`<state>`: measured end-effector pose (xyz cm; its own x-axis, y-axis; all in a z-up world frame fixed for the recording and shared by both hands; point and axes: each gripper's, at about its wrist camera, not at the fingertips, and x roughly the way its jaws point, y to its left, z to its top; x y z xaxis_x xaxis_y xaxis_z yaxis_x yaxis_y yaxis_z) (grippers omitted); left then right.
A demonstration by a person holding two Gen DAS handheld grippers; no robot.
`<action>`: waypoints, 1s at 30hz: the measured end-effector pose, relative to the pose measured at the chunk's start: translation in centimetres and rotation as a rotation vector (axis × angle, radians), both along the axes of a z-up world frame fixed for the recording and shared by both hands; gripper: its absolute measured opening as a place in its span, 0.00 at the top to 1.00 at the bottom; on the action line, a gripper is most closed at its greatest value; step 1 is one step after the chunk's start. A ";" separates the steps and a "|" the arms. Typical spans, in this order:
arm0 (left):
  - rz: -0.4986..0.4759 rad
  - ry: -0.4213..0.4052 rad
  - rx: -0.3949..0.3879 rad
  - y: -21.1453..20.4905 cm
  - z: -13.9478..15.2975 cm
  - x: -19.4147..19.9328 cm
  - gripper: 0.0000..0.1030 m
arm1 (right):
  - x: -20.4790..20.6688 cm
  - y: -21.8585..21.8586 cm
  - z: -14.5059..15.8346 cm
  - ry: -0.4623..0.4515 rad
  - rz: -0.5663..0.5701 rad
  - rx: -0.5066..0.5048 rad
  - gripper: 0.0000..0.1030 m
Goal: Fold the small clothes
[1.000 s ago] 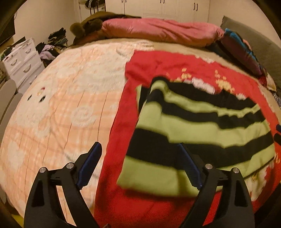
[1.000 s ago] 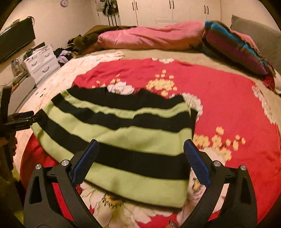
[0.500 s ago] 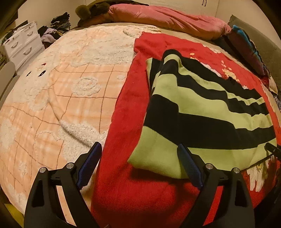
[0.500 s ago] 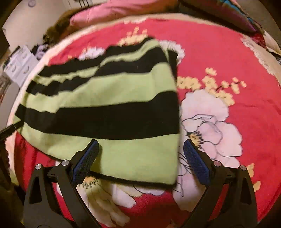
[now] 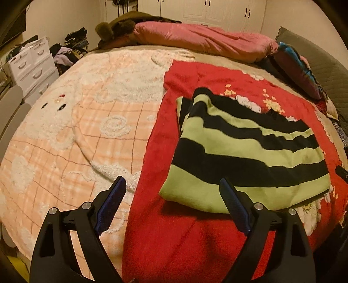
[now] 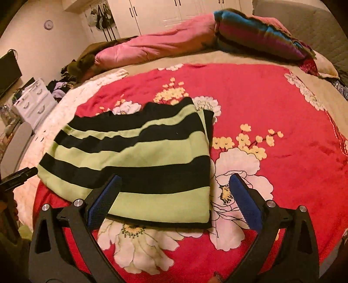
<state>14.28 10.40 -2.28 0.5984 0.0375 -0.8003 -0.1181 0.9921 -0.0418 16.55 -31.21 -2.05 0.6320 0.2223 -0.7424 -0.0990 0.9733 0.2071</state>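
Striped garment just beyond fingertips

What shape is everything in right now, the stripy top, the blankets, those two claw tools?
Striped garment: folded flat on the red blanket, held by neither gripper.
Red floral blanket: spread over the bed.
Peach blanket: spread out beside it.
Left gripper: open, empty.
Right gripper: open, empty.

Warm-lit bedroom, bed filling the view

White panelled wardrobe doors at 12 o'clock behind a rolled pink quilt; white plastic drawer unit at 10 o'clock by a heap of clothes; grey quilted headboard at 2 o'clock; round wall clock.
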 end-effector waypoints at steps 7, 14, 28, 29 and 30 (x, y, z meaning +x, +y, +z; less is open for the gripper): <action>-0.004 -0.033 0.025 -0.2 1.6 -0.8 0.11 | -1.2 1.8 1.5 -0.036 0.043 -0.014 0.09; 0.010 -0.049 0.010 0.5 2.2 -1.5 0.05 | -2.4 5.0 2.3 -0.054 0.109 -0.032 0.09; 0.047 -0.056 0.054 2.7 1.5 -1.4 0.04 | -4.1 15.9 2.2 -0.092 0.352 -0.152 0.09; 0.051 -0.055 0.052 2.9 1.4 -1.4 0.04 | -4.3 16.8 2.0 -0.094 0.371 -0.162 0.09; 0.056 -0.054 0.050 3.2 1.3 -1.4 0.04 | -4.4 17.6 1.8 -0.098 0.384 -0.174 0.09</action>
